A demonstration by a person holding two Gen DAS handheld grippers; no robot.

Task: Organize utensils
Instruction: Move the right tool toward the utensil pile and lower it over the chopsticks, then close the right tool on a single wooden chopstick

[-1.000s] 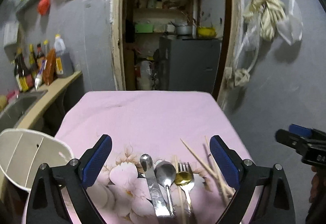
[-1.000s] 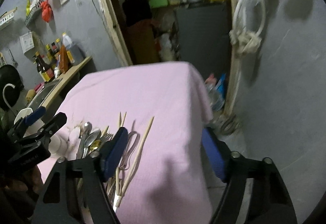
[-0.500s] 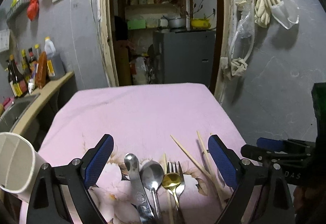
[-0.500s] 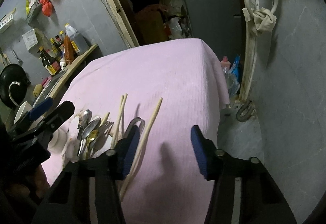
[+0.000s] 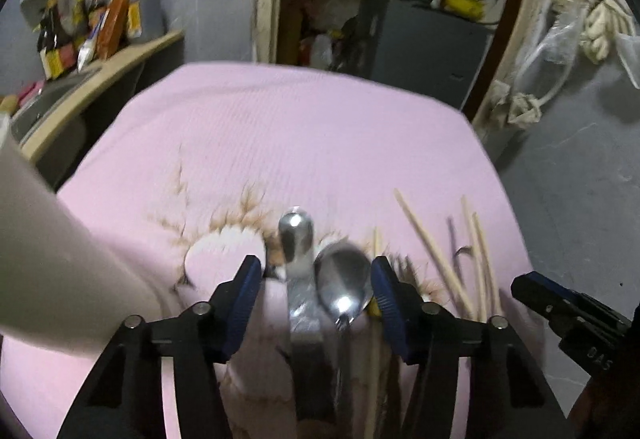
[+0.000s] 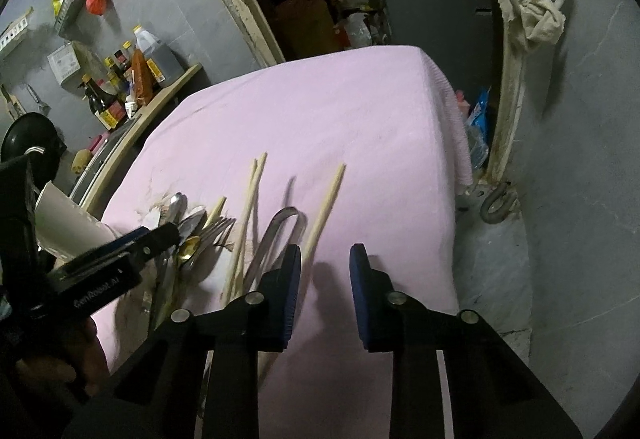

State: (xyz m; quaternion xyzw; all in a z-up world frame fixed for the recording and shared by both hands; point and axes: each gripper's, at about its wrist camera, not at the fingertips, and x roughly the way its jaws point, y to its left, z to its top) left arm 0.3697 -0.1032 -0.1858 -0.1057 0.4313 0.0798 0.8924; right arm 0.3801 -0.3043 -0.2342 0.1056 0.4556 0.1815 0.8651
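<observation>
l gripper (image 5: 316,271) jaws closing round spoon (image 5: 344,279), not yet gripping.

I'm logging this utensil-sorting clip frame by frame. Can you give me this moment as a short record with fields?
surface: table under a pink cloth
utensils: silver spoon, flat metal handle, gold spoon, fork, loose chopsticks
container: white holder, at the table's left edge
left gripper: jaws just closing, astride the silver spoon and metal handle, pads not pressing
right gripper: jaws just closing, nothing between them, beside a chopstick
</observation>
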